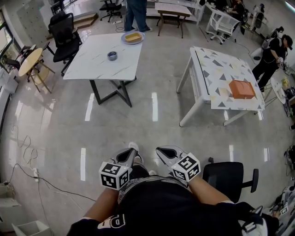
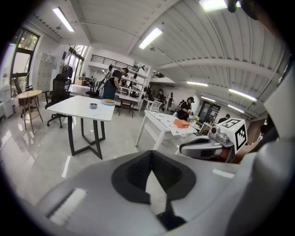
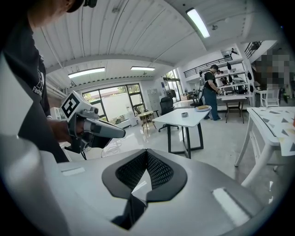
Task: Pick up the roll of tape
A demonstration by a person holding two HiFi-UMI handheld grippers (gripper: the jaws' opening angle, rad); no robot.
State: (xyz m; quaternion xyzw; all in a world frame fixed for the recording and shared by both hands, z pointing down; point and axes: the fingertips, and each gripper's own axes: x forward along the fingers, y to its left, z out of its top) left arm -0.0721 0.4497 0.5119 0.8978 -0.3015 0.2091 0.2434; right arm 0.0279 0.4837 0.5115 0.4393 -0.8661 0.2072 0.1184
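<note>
There is one roll of tape, a small dark grey ring lying flat on the far half of a white marbled table. It stands alone on the bare top. One plate with something yellow on it sits near the table's far edge, close to the roll but apart from it. In the left gripper view the roll is a small dark spot on the same table. In the right gripper view it lies short of the plate.

The head view shows two more tables. One has a top patterned with triangles and carries a single orange box. The other is a small round wooden table at the left. Two black office chairs stand out, one beside the white table and one at the person's right. A person in jeans stands beyond the plate.

There are two grippers, both well away from the roll. They are held side by side low in front of the body on bare forearms, pointing forward over the glossy floor. Each carries a marker cube. The left gripper has its jaws brought together, tips touching, with nothing between them. Its own view shows the black pads meeting at the point. The right gripper is likewise closed and empty, its pads meeting at the tip.
</note>
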